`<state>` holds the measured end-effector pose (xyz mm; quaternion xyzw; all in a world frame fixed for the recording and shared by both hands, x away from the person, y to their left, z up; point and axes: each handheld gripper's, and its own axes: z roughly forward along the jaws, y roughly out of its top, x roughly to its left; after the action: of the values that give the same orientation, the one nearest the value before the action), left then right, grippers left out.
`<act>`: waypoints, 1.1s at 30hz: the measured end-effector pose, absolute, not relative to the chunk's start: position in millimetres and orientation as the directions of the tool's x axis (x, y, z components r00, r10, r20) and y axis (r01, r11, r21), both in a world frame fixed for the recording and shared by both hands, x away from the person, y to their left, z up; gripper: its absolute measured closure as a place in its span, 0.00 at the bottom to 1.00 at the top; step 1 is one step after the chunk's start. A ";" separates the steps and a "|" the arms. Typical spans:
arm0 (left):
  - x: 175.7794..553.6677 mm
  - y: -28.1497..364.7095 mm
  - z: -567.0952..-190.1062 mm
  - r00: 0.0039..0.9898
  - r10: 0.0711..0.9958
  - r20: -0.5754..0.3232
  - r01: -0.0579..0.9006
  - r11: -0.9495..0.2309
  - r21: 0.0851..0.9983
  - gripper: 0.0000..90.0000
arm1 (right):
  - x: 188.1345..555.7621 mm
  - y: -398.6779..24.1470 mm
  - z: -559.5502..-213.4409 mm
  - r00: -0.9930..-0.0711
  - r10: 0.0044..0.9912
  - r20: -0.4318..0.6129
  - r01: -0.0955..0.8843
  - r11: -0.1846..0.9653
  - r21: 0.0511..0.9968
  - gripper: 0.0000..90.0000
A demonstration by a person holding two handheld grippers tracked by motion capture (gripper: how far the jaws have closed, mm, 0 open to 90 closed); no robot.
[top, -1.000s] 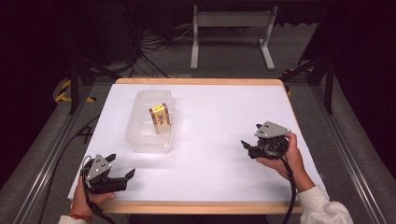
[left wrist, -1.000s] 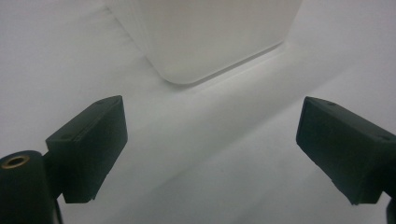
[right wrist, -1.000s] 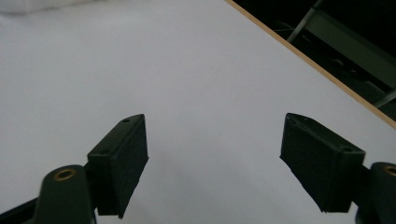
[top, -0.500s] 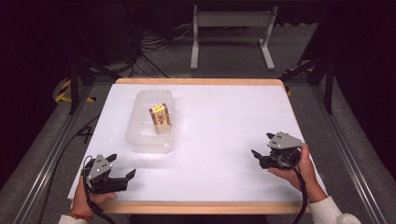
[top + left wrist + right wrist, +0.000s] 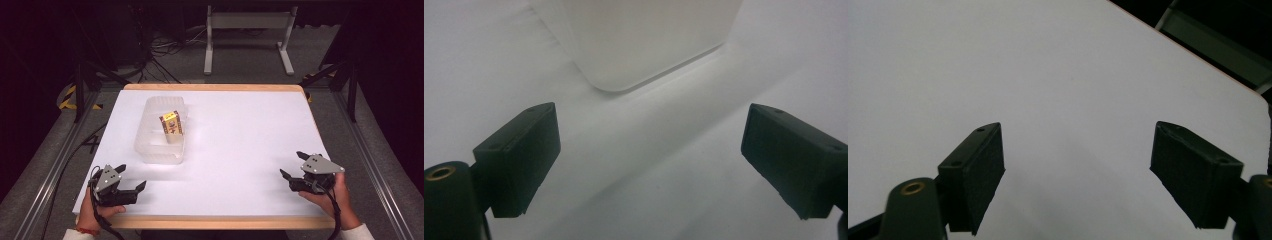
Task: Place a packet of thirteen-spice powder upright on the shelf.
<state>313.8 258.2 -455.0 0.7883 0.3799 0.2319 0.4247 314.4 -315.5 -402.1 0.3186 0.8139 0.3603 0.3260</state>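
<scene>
Your right gripper (image 5: 295,169) has drawn back to the table's (image 5: 240,130) near right edge, jaws apart (holding nothing). High view: clear plastic tub (image 5: 161,131), far left, holding an upright yellow carton (image 5: 170,126). Left gripper view: your left gripper (image 5: 649,150) spread wide, tub corner ahead.

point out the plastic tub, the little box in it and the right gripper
tub (image 5: 155,150), high view, on its near bare floor.
box (image 5: 171,126), high view, on its yellow front face.
right gripper (image 5: 295,165), high view, midway between its open fingertips.
</scene>
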 end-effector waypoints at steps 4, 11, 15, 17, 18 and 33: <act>314.5 257.0 -454.8 0.608 0.793 0.043 0.397 -0.350 0.849 0.11 | 307.7 -325.1 -408.9 -0.573 0.769 -0.283 0.295 0.515 0.805 0.24; 314.4 255.2 -453.3 0.617 0.785 0.052 0.387 -0.360 0.849 0.11 | 295.6 -341.8 -420.4 -0.549 0.800 -0.242 0.317 0.467 0.826 0.24; 314.3 255.2 -452.2 0.616 0.786 0.054 0.380 -0.357 0.854 0.11 | 289.8 -352.0 -423.9 -0.523 0.824 -0.220 0.327 0.432 0.840 0.23; 314.3 255.1 -451.8 0.615 0.787 0.051 0.381 -0.353 0.855 0.11 | 286.6 -358.6 -426.0 -0.508 0.840 -0.192 0.340 0.401 0.851 0.23; 314.2 255.0 -451.4 0.616 0.787 0.049 0.380 -0.351 0.856 0.11 | 285.3 -360.4 -426.5 -0.502 0.844 -0.190 0.339 0.394 0.854 0.23; 314.4 255.4 -448.5 0.602 0.797 0.052 0.374 -0.339 0.863 0.11 | 276.7 -371.1 -428.8 -0.457 0.872 -0.177 0.326 0.349 0.878 0.21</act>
<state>314.4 255.4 -448.5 0.7816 0.3745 0.2421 0.4362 276.7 -371.1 -428.8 0.3993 0.7501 0.4072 0.3348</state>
